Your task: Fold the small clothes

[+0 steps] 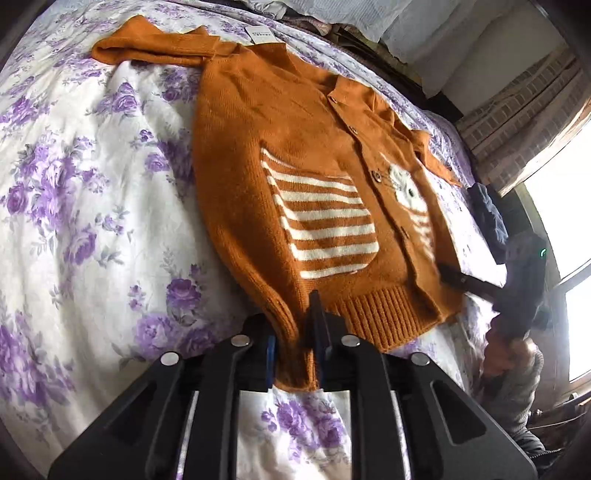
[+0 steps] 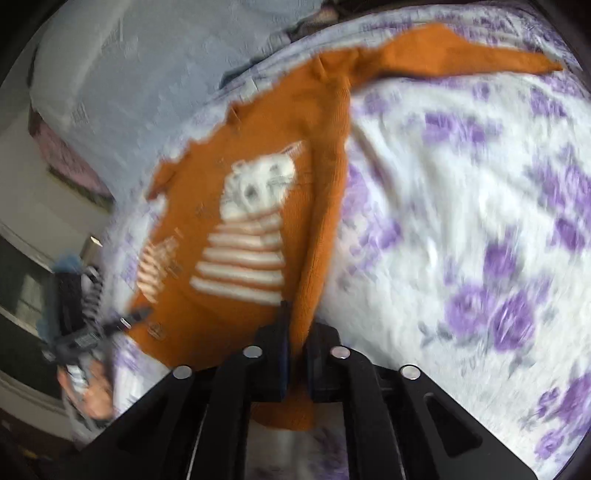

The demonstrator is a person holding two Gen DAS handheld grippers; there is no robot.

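Orange cardigan with unreadable white tag, both claws clamped.

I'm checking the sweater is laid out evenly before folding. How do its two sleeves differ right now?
The left sleeve is bent, its cuff end doubled back toward the shoulder of the orange cardigan; the right sleeve stretches out straight to a pointed end. A white tag lies by the left sleeve; none shows near the right. Both are plain orange knit resting on the floral bedsheet.

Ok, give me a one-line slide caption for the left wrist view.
Left gripper pinching the hem corner of an orange cardigan spread on a floral bedsheet.
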